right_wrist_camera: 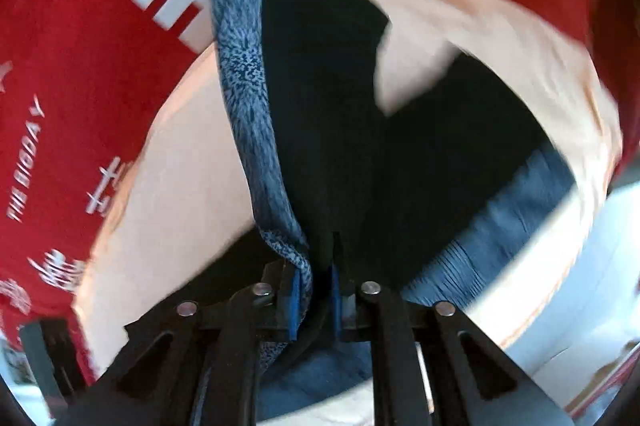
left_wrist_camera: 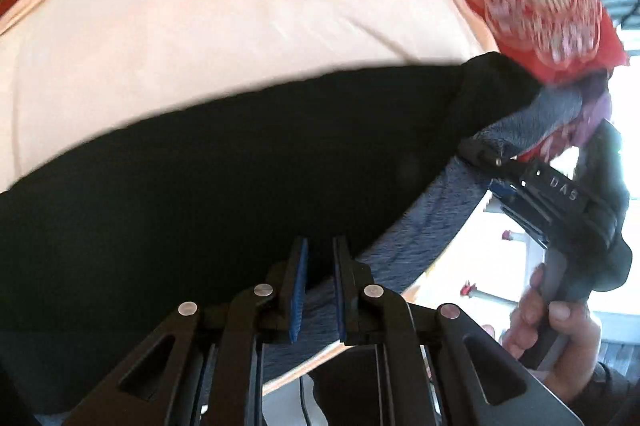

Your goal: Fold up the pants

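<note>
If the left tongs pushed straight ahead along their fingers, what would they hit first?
Most likely the black pants themselves: the left tongs are already shut on their blue-grey fleecy lining, and black cloth fills the view just ahead. Beyond lies the peach sheet; depth is unclear.

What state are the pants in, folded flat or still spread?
Partly doubled, not folded flat. Black pants show their blue-grey fleece lining turned out along one edge, pinched in both the left gripper and right gripper.
</note>
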`<state>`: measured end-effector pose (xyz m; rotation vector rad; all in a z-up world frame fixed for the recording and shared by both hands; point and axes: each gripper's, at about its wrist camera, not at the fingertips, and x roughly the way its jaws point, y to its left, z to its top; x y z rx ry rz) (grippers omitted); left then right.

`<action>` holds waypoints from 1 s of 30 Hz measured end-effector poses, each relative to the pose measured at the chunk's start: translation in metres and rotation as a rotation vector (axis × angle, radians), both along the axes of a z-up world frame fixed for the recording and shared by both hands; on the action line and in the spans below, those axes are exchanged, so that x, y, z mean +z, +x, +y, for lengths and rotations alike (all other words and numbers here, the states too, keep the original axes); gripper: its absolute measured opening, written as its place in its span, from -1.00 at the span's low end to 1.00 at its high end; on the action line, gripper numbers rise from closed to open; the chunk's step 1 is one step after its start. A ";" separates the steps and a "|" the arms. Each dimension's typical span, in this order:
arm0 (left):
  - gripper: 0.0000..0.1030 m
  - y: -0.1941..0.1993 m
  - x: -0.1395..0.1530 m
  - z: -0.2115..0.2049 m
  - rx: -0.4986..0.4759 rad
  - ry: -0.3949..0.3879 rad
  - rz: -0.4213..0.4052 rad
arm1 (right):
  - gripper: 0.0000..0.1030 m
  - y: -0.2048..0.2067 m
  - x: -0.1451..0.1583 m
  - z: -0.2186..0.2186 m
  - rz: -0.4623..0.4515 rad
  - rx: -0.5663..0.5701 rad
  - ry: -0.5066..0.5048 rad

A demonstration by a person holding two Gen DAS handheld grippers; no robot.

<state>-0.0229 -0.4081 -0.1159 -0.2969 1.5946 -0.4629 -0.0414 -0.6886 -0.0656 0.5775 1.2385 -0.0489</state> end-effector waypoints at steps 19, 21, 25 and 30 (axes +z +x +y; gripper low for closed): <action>-0.77 -0.001 0.011 -0.054 0.068 0.071 -0.048 | -0.87 0.004 0.023 -0.087 -0.236 0.140 0.173; -0.77 -0.001 0.001 -0.055 0.094 0.082 -0.009 | -0.88 0.006 0.032 -0.078 -0.298 0.194 0.131; -0.77 -0.005 0.002 -0.063 0.099 0.095 -0.031 | -0.87 0.009 -0.039 -0.105 -0.110 0.093 0.126; -0.77 -0.018 0.007 -0.071 0.112 0.083 -0.020 | -0.42 0.002 -0.031 -0.118 -0.106 0.121 0.066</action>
